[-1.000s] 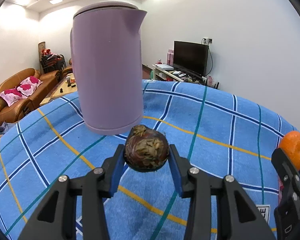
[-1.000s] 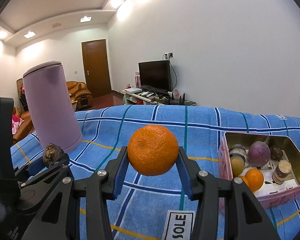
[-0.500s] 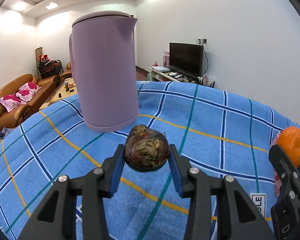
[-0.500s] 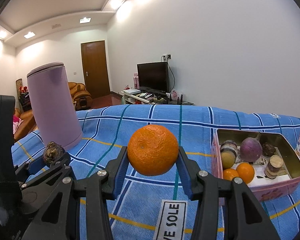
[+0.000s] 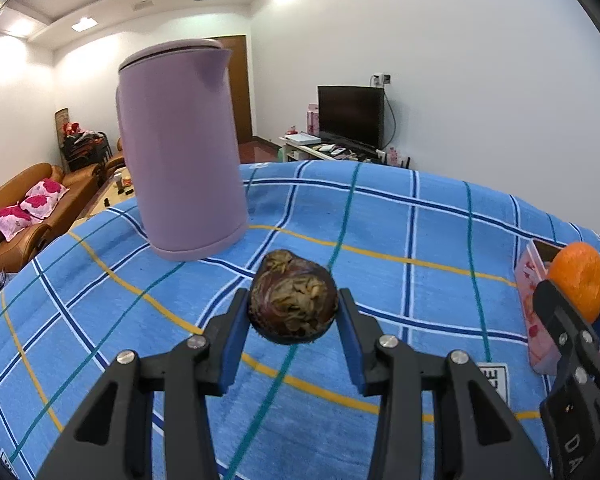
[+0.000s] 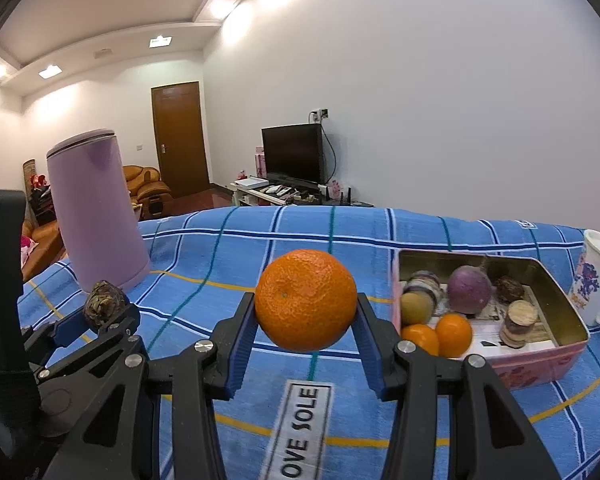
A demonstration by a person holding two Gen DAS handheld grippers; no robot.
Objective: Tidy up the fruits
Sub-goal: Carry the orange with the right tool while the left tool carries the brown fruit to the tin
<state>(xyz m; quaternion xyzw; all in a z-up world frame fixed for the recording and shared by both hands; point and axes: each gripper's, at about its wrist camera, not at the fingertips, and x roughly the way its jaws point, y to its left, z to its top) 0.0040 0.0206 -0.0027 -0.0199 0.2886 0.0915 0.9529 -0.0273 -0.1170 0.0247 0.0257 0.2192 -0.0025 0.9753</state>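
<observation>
My left gripper [image 5: 293, 310] is shut on a dark brown, rough-skinned fruit [image 5: 293, 304] and holds it above the blue checked cloth. It also shows at the left of the right wrist view [image 6: 102, 308]. My right gripper [image 6: 306, 316] is shut on an orange [image 6: 306, 299], held above the cloth left of a pink tin box [image 6: 540, 364]. The box holds two small oranges [image 6: 454, 334], a purple round fruit [image 6: 469, 289] and several other pieces. In the left wrist view the orange [image 5: 578, 280] shows at the right edge, in front of the box [image 5: 530, 280].
A tall lilac kettle [image 5: 178, 148] stands on the cloth at the back left, also in the right wrist view [image 6: 94, 216]. A white printed mug [image 6: 596, 276] stands right of the box. The blue cloth [image 6: 260, 248] covers the table; a TV and sofas lie beyond.
Both grippers have swung to the right with their fruits. The kettle has slid left in both views and the tin box has come further into view.
</observation>
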